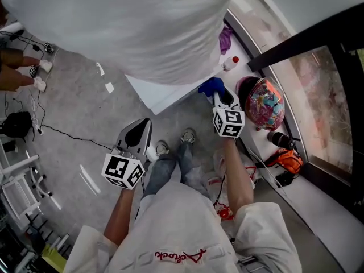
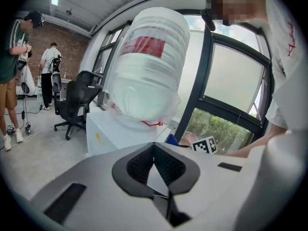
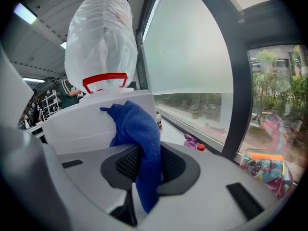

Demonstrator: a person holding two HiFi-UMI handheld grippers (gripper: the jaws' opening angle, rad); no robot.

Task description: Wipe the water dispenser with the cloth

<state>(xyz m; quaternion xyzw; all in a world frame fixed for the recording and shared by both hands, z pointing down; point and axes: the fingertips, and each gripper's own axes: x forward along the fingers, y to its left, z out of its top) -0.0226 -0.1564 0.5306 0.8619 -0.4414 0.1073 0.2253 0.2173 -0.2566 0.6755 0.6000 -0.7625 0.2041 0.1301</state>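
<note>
The water dispenser is a white box (image 1: 165, 94) with a big plastic-wrapped bottle (image 1: 136, 27) on top. It also fills the left gripper view (image 2: 149, 71) and the right gripper view (image 3: 86, 119). My right gripper (image 1: 219, 98) is shut on a blue cloth (image 1: 211, 86), which sits at the dispenser's right corner. The cloth (image 3: 140, 134) hangs between the jaws and touches the white casing. My left gripper (image 1: 137, 134) is lower left, off the dispenser, with its jaws together and nothing between them (image 2: 155, 165).
A window ledge runs on the right with a colourful bag (image 1: 263, 102), a small red-capped bottle (image 1: 230, 63) and an orange tool (image 1: 289, 159). Cables (image 1: 62, 132) lie on the floor at left. An office chair (image 2: 77, 100) and people (image 2: 14, 71) are farther off.
</note>
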